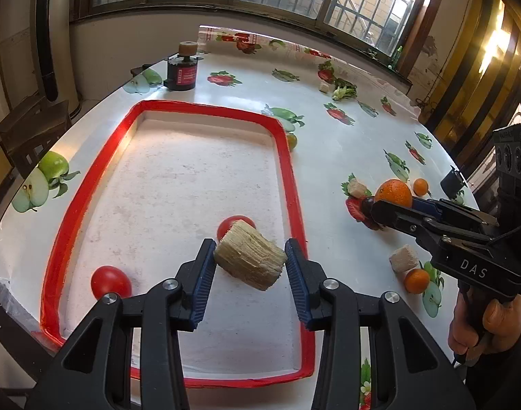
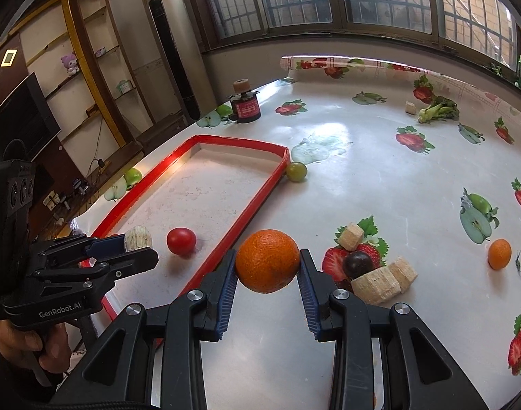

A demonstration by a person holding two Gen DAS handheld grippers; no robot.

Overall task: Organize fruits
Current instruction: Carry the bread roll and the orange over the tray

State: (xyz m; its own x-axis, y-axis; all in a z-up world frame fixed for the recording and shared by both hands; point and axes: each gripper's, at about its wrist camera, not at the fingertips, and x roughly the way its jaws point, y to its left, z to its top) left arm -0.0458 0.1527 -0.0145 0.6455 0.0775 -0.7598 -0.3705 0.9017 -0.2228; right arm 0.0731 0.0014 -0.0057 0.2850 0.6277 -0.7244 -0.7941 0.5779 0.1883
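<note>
My left gripper [image 1: 250, 261] is shut on a pale fibrous cane chunk [image 1: 249, 259], held above the near part of the red-rimmed tray [image 1: 288, 171]. Two red tomatoes [image 1: 110, 282] [image 1: 228, 225] lie in the tray. My right gripper [image 2: 266, 266] is shut on a large orange [image 2: 266, 260], held above the tablecloth just right of the tray's rim [image 2: 260, 201]. In the left wrist view the right gripper [image 1: 380, 210] shows with the orange [image 1: 393, 193]. In the right wrist view the left gripper [image 2: 141, 244] shows with its chunk [image 2: 137, 237].
On the fruit-print cloth lie a green-yellow tomato [image 2: 296, 171] by the tray's far corner, a dark grape [image 2: 358, 263], several cane chunks [image 2: 376, 285], small oranges [image 2: 499, 254] [image 1: 417, 281], a broccoli piece [image 2: 438, 111] and a black jar [image 2: 245, 102]. A hand [image 1: 489, 328] grips the right tool.
</note>
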